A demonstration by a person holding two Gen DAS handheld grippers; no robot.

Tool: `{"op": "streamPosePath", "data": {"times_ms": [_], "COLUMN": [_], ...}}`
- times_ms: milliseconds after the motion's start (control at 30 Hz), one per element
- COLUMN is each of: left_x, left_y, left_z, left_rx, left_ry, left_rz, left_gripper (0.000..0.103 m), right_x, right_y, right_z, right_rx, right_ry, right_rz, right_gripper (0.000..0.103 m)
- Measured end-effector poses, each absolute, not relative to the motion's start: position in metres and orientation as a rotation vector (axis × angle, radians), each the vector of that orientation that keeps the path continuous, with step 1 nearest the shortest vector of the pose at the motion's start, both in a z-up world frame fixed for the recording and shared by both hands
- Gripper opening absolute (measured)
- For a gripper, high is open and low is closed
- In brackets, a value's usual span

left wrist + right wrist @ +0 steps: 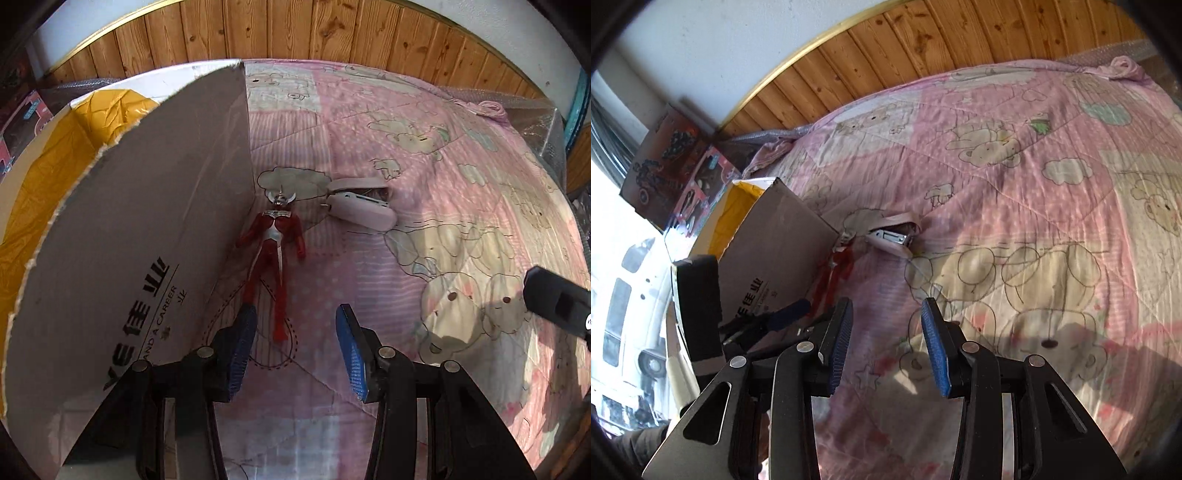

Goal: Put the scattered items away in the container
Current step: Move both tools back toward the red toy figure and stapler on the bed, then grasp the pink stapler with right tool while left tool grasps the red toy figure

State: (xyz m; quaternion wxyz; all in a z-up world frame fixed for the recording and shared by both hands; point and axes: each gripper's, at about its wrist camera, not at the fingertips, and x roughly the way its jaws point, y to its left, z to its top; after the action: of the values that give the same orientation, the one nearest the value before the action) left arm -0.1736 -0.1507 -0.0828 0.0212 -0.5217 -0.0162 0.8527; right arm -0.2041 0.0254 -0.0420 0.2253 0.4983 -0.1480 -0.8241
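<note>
Left gripper (295,347): fingers spread wide, grasping nothing; it hovers low over the quilt (424,147) with the figure's legs running up between the blue pads.
Right gripper (886,343): fingers likewise released and empty, over bare quilt, well apart from both loose items.
Container: cardboard box (122,229), open top, yellow liner (48,155) inside; it stands on the quilt at the left, its printed side wall facing the left gripper.
Red figure (275,251): lies flat on its back, head away from the left gripper, one arm just beside the box wall, possibly touching; I cannot tell which.
White stapler (360,206): lies hinged open on the quilt, near the figure's head, apart from it.
Risk, box wall: closing on the figure here may catch the left finger against the cardboard and push the box.
Risk, grip: thin legs are a poor hold; the figure could swing or slip out during the lift over the rim.
Risk, quilt: soft fabric may bunch into the pads on a low close.
Risk, stapler: its open arm could flap if it is taken by one half.
Count, loose items: two, one figure and one stapler.
Count, containers: one.
Count, grippers: two, both empty.
</note>
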Motion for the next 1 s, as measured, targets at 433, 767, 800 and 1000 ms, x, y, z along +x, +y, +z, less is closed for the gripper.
{"op": "streamPosePath", "data": {"times_ms": [433, 767, 800, 1000], "left_x": [-0.190, -0.159, -0.152, -0.101], "left_y": [-0.155, -0.154, -0.150, -0.114], "left_z": [-0.098, -0.093, -0.092, -0.090], "left_rx": [-1.541, -1.508, -1.506, -1.507], "left_ry": [-0.054, -0.136, -0.138, -0.022], "left_rz": [2.616, 2.472, 2.446, 2.298], "left_gripper": [0.020, 0.008, 0.008, 0.008], "right_x": [-0.305, -0.244, -0.233, -0.163], "right_y": [-0.023, 0.013, 0.022, 0.062], "right_z": [-0.108, -0.064, -0.057, -0.051], "right_rx": [1.408, 1.294, 1.283, 1.306], "right_ry": [-0.279, -0.208, -0.190, -0.107], "right_rz": [-2.145, -2.279, -2.323, -2.386], "right_gripper": [0.039, 0.009, 0.005, 0.006]}}
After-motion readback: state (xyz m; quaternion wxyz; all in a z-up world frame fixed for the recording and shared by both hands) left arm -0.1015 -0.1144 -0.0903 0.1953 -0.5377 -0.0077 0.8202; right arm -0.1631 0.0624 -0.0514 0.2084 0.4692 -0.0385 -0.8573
